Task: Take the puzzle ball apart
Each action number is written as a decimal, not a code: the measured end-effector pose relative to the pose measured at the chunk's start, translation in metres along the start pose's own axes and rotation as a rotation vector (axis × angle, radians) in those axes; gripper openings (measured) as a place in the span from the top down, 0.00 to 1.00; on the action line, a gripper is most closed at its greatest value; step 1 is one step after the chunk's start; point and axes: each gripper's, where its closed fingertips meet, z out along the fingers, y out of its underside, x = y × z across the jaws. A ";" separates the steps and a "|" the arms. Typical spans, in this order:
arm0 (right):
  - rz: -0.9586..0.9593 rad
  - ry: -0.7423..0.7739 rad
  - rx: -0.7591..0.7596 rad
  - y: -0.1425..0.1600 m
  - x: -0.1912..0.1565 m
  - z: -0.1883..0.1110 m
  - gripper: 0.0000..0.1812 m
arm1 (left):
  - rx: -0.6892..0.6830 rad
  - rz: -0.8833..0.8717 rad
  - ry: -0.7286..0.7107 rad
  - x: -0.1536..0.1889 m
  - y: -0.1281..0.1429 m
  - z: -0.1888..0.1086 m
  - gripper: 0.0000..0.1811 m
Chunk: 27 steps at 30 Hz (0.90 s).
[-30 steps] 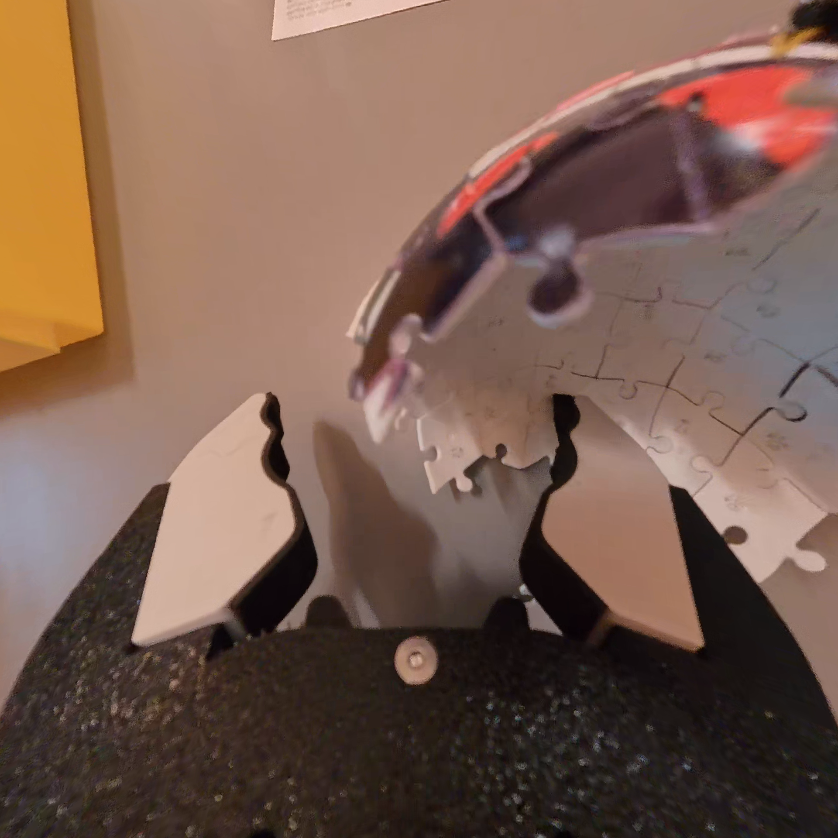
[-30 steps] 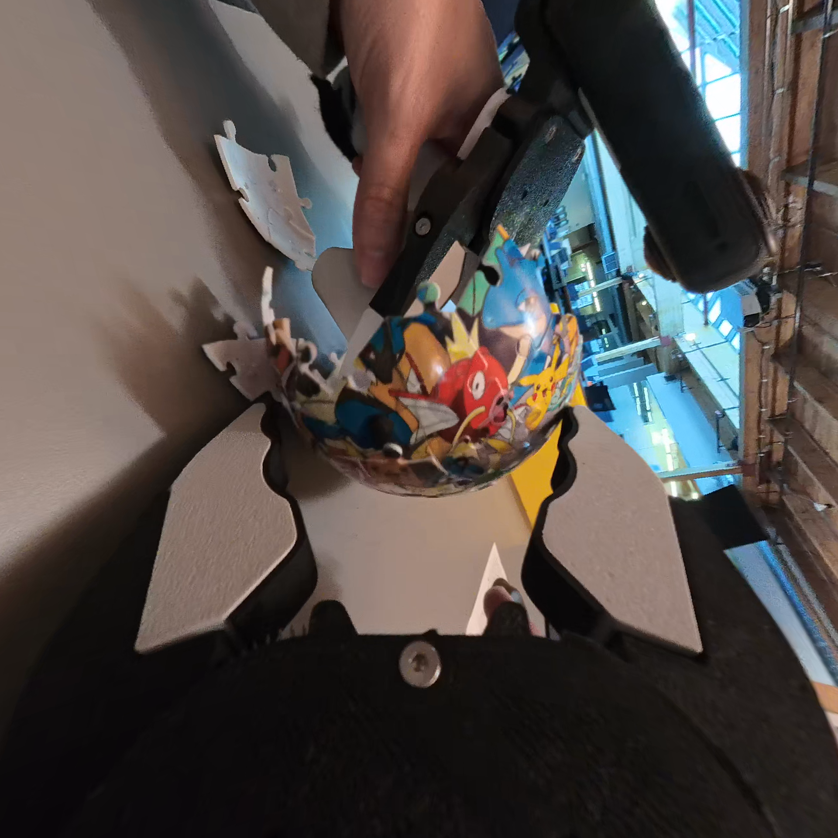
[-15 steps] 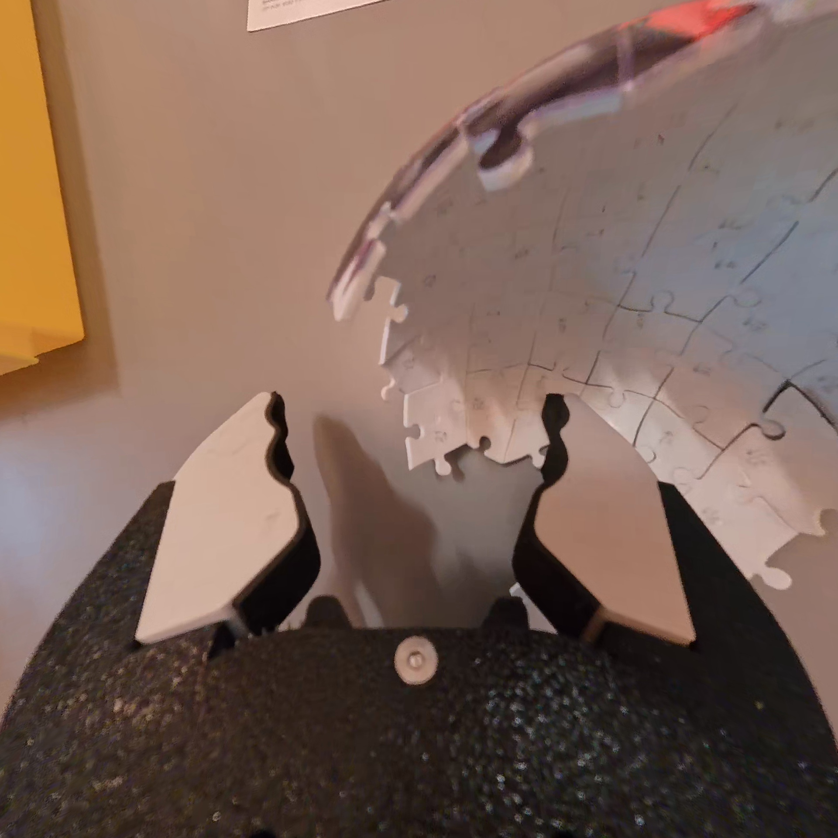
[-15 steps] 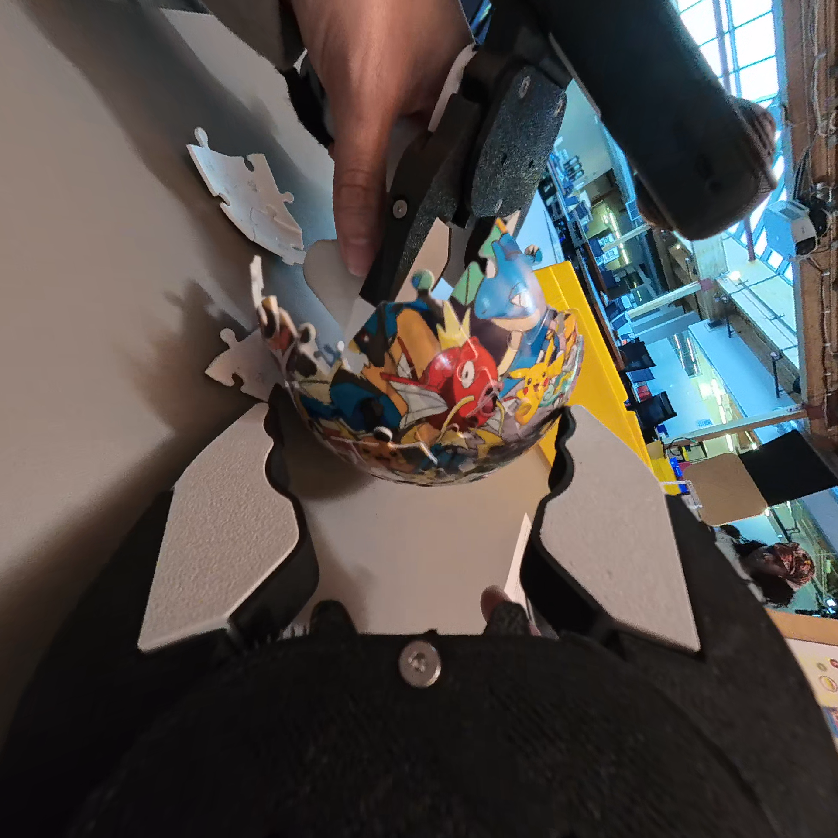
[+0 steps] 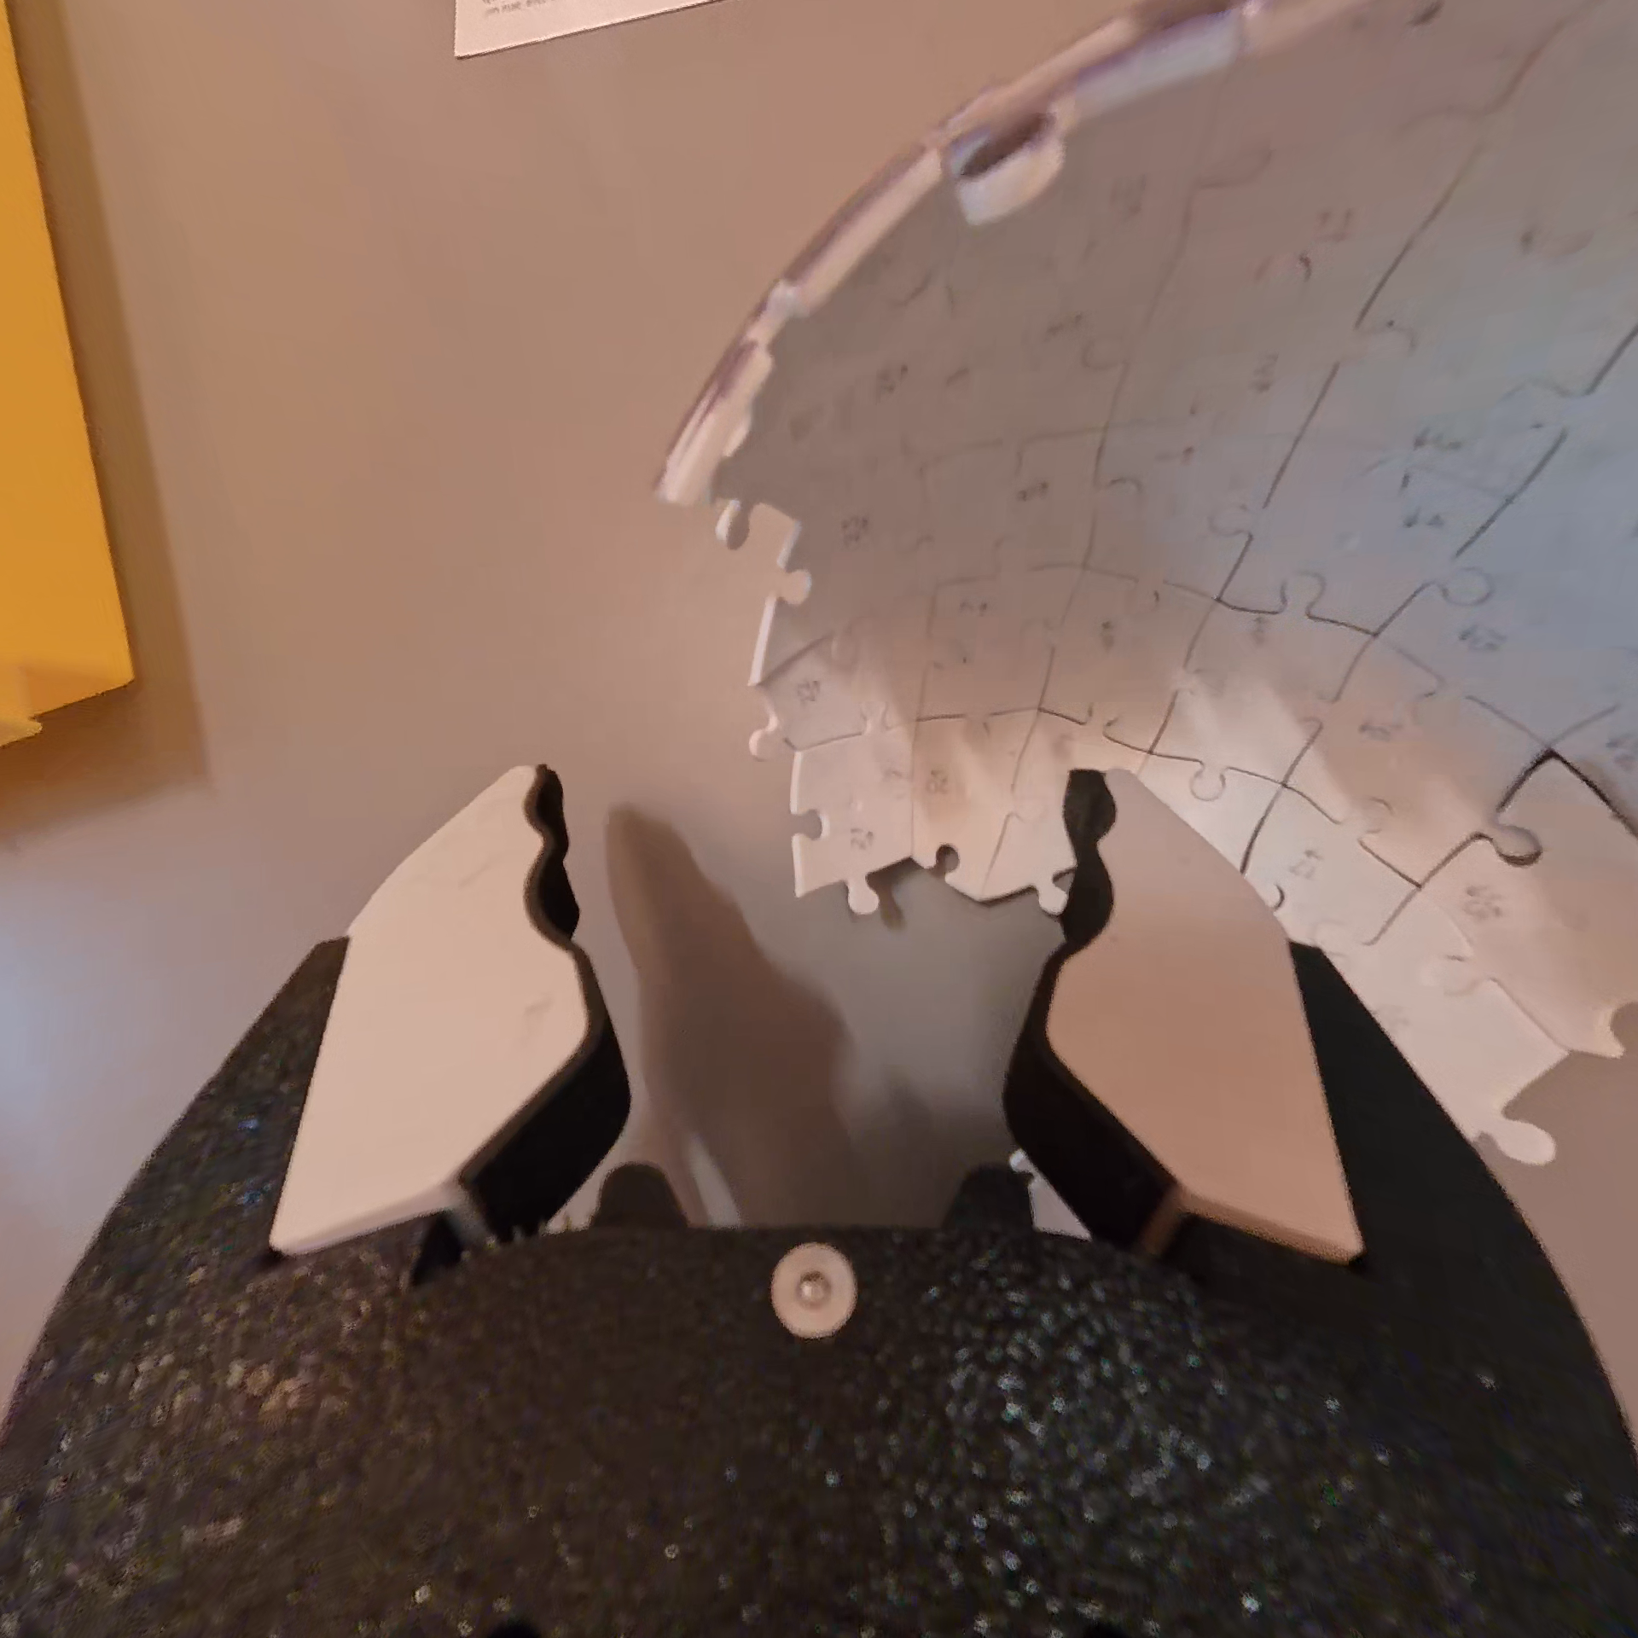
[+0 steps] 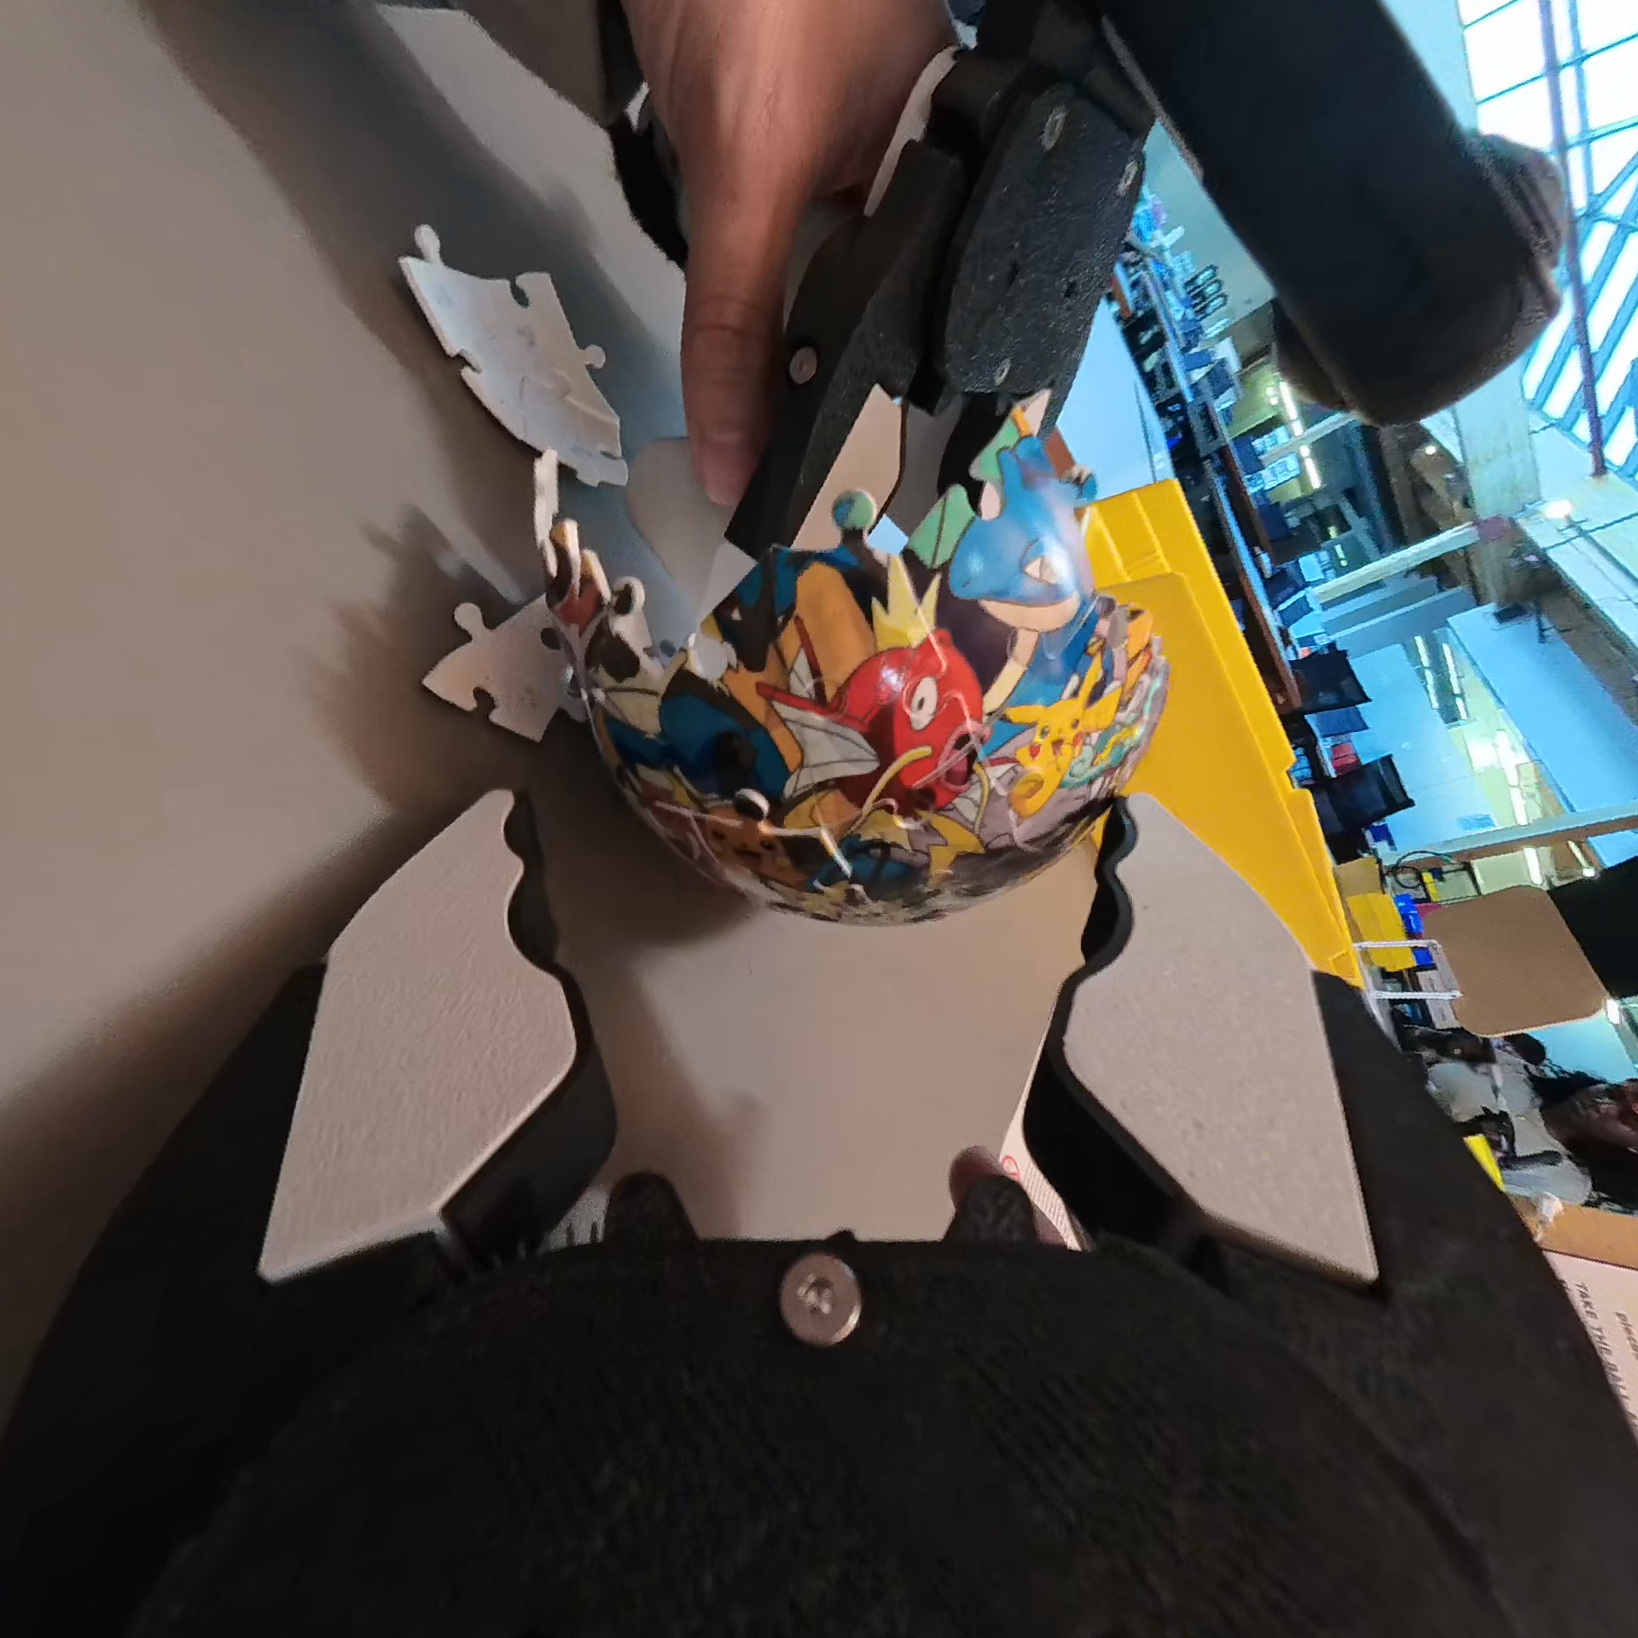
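The puzzle ball [image 6: 886,736] is a half shell with a colourful cartoon outside and a jagged rim. It sits at the tips of my right gripper [image 6: 820,824], whose jaws stand wide apart; a gap shows at the left fingertip [image 6: 518,824]. In the left wrist view the shell's white inside [image 5: 1241,532] fills the upper right. My left gripper [image 5: 815,851] is open, its right fingertip [image 5: 1086,842] at the shell's jagged edge. The left gripper also shows in the right wrist view [image 6: 780,514], at the shell's rim, held by a hand [image 6: 753,222].
Two white clusters of loose puzzle pieces [image 6: 514,354] [image 6: 496,674] lie on the grey table [image 6: 177,532] beside the shell. A yellow bin [image 6: 1223,691] stands behind it and also shows at the left edge of the left wrist view [image 5: 53,399]. A paper sheet [image 5: 567,18] lies beyond.
In the left wrist view the shell has come closer and higher, so only its white inside shows. The right view has rolled; the shell stays at my right fingertips.
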 end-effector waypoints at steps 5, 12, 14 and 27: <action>0.063 -0.055 -0.007 0.004 0.001 -0.005 0.36 | -0.042 0.036 0.019 -0.001 -0.002 0.001 0.40; 0.167 -0.038 0.051 0.005 0.003 -0.001 0.36 | -0.062 0.100 0.083 0.001 -0.004 0.001 0.44; 0.198 -0.034 0.059 0.006 0.004 0.002 0.37 | -0.061 0.103 0.100 0.001 -0.004 0.001 0.46; 0.242 0.034 0.032 0.010 0.008 0.003 0.41 | -0.020 0.083 -0.055 -0.033 -0.010 -0.017 0.50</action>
